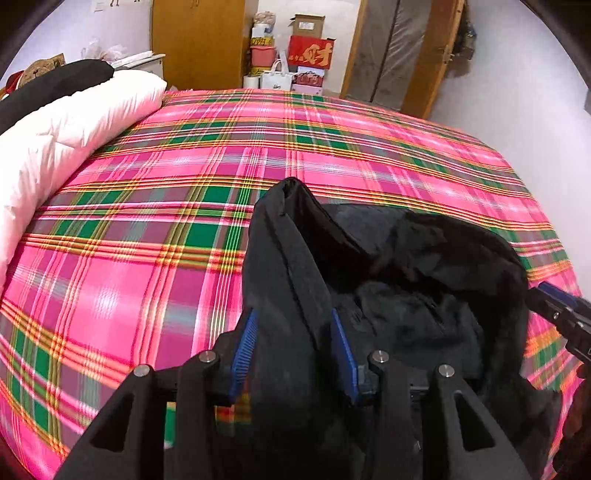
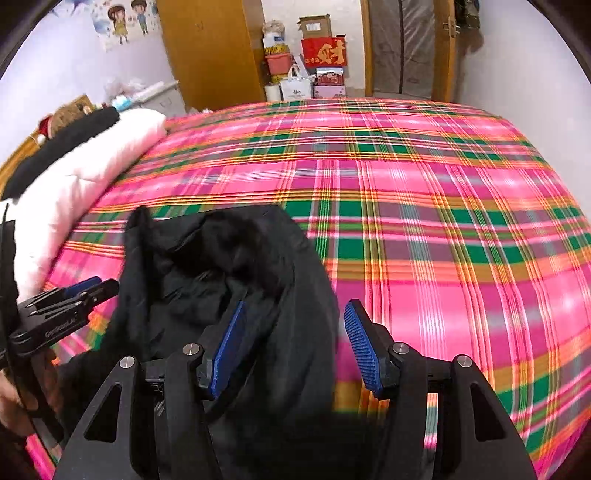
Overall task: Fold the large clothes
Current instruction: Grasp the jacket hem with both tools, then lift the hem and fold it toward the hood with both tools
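**A bedroom at home**

A bed (image 1: 332, 147) with a pink plaid sheet fills the frame. A white quilt (image 1: 74, 125) lies at left; a wooden wardrobe (image 1: 199, 40), stacked boxes (image 1: 310, 55) and cartoon wall stickers (image 2: 127, 20) stand along the top.

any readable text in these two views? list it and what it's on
"财", large gold character on the red box in the pile behind the bed.
"GenRobot.AI", partly blurred, on the left gripper body in the right wrist view.
Smaller gold characters on the red box: too small to read.
Cardboard box label, white bag print: unreadable.
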